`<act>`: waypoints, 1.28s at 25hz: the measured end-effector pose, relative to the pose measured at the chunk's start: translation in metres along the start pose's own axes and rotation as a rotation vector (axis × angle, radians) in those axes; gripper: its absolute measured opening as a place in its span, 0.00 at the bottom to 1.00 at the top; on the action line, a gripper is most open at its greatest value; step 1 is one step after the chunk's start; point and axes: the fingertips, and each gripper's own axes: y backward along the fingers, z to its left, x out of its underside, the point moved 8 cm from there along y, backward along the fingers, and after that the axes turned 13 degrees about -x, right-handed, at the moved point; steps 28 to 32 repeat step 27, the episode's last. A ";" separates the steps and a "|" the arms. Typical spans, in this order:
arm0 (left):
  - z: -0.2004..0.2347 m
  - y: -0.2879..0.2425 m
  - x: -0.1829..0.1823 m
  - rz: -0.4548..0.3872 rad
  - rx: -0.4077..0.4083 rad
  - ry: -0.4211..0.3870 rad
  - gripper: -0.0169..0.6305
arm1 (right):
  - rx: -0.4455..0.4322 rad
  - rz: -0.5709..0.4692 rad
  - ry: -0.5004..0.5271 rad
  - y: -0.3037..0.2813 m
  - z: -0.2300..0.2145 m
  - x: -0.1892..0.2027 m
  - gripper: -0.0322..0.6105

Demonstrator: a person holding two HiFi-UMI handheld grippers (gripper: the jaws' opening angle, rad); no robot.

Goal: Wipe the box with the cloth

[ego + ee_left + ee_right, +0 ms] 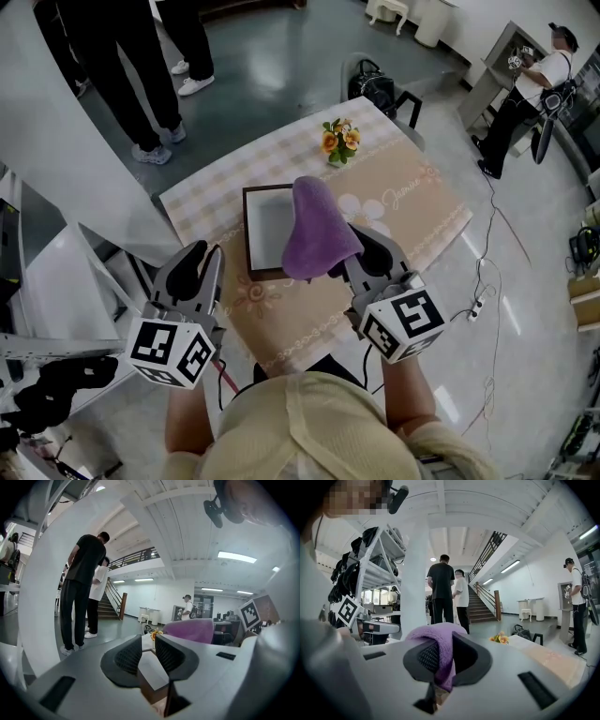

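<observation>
The left gripper (200,261) was empty, its jaws a narrow gap apart. The box (266,225) lay on the table (412,202). Over the box's right edge, the right gripper (364,251) pinched the purple cloth (317,230), held aloft.

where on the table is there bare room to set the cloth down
Widest bare patch: the table right of the box, between the flowers and the near right corner. Also the strip between box and near edge. Crowded: the middle, where the cloth hangs from the right claw above the box.
</observation>
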 end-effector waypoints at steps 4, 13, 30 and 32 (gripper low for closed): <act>0.001 0.002 0.000 -0.004 -0.015 0.006 0.17 | 0.004 -0.020 -0.011 0.002 0.001 0.001 0.12; -0.003 0.002 0.001 -0.021 -0.001 0.021 0.17 | 0.008 -0.023 -0.032 0.002 0.000 0.005 0.12; -0.007 0.004 0.004 -0.020 -0.006 0.025 0.17 | 0.009 -0.024 -0.041 0.005 -0.003 0.007 0.12; -0.007 0.004 0.004 -0.020 -0.006 0.025 0.17 | 0.009 -0.024 -0.041 0.005 -0.003 0.007 0.12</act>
